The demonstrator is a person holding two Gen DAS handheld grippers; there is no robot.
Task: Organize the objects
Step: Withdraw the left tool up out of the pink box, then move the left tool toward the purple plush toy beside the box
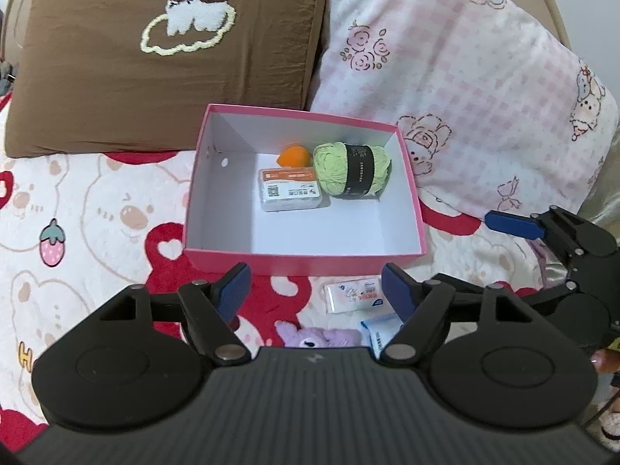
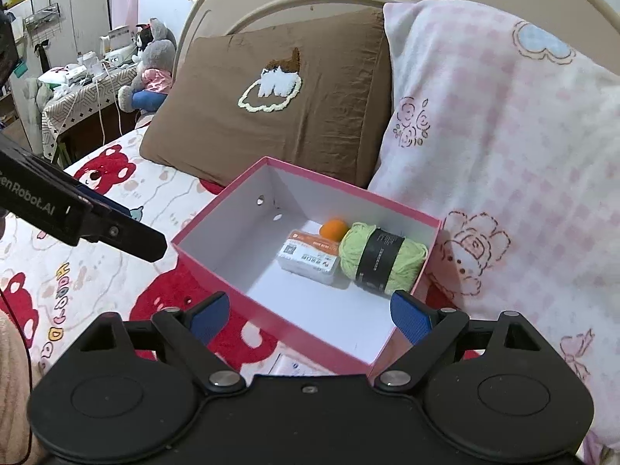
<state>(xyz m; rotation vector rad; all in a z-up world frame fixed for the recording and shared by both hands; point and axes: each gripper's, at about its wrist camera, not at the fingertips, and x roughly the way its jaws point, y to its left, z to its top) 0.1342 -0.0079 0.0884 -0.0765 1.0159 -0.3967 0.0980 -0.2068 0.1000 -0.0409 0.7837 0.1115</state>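
Note:
A pink box (image 1: pixel 306 261) with a white inside sits on the bed. It holds a green yarn ball (image 1: pixel 350 169), a small white and orange packet (image 1: pixel 290 190) and an orange ball (image 1: pixel 295 156). The box (image 2: pixel 271 312) and its contents also show in the right wrist view. My left gripper (image 1: pixel 316 285) is open and empty in front of the box. Between its fingers lie a white tissue pack (image 1: pixel 354 294), a second pack (image 1: pixel 381 335) and a purple plush toy (image 1: pixel 317 337). My right gripper (image 2: pixel 310 312) is open and empty over the box's near corner.
A brown pillow (image 1: pixel 170 58) and a pink checked blanket (image 1: pixel 465 89) lie behind the box. The bed sheet (image 1: pixel 89 209) has red bear prints. A cluttered table (image 2: pixel 77 89) and a grey plush toy (image 2: pixel 153 66) stand left of the bed.

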